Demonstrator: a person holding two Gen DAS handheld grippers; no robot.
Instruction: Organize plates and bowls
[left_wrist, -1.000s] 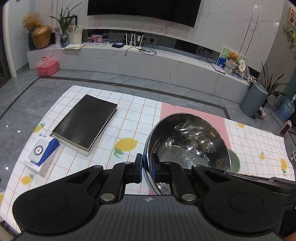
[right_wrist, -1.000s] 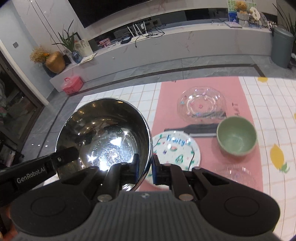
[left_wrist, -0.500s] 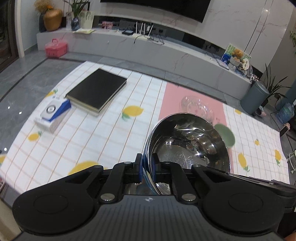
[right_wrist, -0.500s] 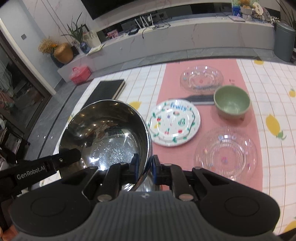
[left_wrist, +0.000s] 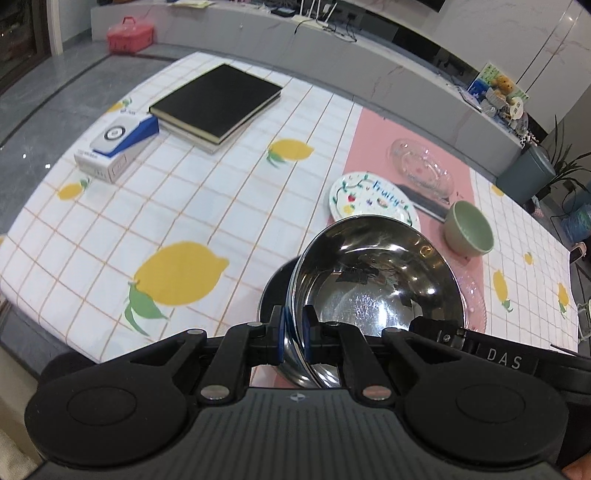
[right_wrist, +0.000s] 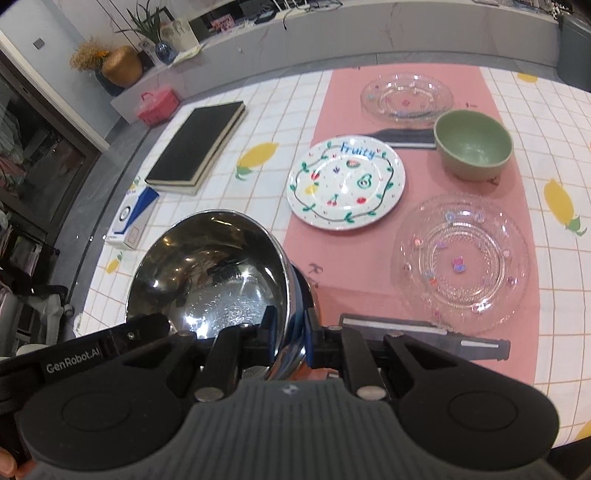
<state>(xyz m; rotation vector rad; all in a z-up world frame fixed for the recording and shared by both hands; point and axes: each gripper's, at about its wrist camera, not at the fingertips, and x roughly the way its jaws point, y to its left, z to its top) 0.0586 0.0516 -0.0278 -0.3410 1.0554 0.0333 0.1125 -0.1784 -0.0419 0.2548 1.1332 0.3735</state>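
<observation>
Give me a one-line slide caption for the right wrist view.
Right tool and left tool both grip the steel bowl by its rim above the table, left of three plates and a green bowl.

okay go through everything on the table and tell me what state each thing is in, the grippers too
steel bowl: lifted, tilted, empty, gripped at its rim from both sides
left gripper: shut on the bowl's rim
right gripper: shut on the opposite rim
green bowl: upright, empty
Fruity plate: flat, empty
near glass plate: flat, empty
far glass plate: flat, empty
black book: closed
blue-and-white box: closed
</observation>
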